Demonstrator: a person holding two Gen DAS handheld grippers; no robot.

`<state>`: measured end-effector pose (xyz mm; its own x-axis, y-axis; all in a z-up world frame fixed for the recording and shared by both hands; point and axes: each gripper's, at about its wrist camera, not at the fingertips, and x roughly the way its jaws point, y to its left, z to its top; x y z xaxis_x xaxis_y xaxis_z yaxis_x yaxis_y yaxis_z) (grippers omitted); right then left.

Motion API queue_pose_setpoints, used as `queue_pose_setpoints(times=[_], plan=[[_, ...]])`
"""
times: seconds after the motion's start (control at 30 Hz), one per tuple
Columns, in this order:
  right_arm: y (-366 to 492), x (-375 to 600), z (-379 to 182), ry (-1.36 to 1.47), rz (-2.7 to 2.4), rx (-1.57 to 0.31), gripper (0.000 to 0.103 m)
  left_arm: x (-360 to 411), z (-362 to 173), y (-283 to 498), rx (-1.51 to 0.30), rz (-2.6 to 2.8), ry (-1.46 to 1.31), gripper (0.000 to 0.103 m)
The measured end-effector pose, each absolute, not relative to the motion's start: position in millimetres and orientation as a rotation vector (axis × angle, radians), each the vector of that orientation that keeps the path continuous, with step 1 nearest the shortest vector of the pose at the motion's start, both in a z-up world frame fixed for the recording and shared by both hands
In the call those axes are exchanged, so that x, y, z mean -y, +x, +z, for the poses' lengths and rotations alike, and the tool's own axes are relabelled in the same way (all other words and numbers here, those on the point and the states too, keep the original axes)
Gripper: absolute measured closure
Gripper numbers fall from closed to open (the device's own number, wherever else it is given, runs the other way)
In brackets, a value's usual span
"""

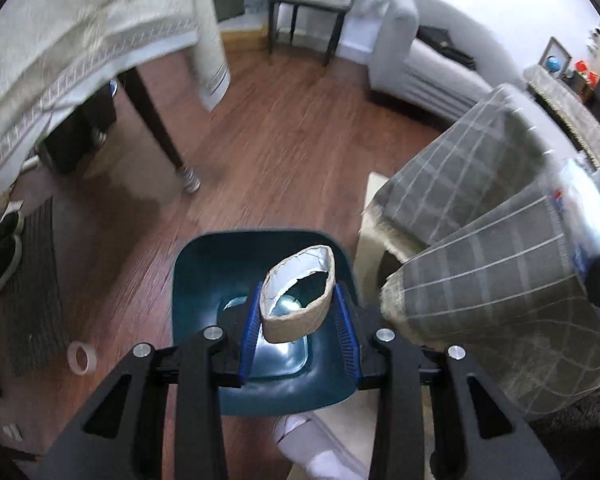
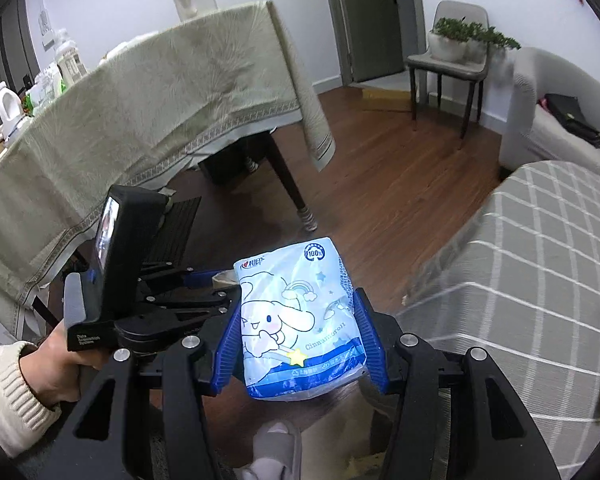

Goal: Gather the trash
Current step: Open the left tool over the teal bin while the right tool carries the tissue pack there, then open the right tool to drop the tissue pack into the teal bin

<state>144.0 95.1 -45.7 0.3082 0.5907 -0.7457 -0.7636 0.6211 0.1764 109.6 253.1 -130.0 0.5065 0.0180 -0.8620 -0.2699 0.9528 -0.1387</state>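
A: Where's the trash?
B: The torn paper cup point(image 1: 298, 294) is pinched in the left gripper point(image 1: 298, 344), right above the teal bin point(image 1: 204, 280). The right gripper point(image 2: 300, 344) clamps a tissue pack wrapper point(image 2: 296, 320).
A: Which step?
B: Dropping, I'd say. Next: loosen the left over the bin, then bring the wrapper across.
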Motion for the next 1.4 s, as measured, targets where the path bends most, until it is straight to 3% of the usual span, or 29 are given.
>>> queue_pose_setpoints(times=[0.37,0.53,0.77,0.93,1.1,1.27,1.4], plan=[[153,-144,-92,-0.243,0.894,-1.008,0.050,-278,-170,105,-1.160,0.239,-0.255,0.064],[158,-161,-115,-0.242,0.881,-1.067,0.050,-290,-166,97,-1.144,0.238,-0.278,0.057],[160,-191,-147,-0.284,0.862,-1.139,0.050,-305,-146,79,-1.061,0.233,-0.318,0.055],[158,-209,-165,-0.321,0.854,-1.174,0.050,-317,-128,65,-1.000,0.250,-0.348,0.060],[158,-221,-183,-0.344,0.840,-1.220,0.049,-328,-109,51,-0.937,0.259,-0.377,0.074],[154,-237,-198,-0.415,0.818,-1.227,0.047,-335,-95,41,-0.891,0.261,-0.384,0.074],[155,-239,-204,-0.433,0.794,-1.234,0.034,-343,-86,34,-0.868,0.266,-0.406,0.075]])
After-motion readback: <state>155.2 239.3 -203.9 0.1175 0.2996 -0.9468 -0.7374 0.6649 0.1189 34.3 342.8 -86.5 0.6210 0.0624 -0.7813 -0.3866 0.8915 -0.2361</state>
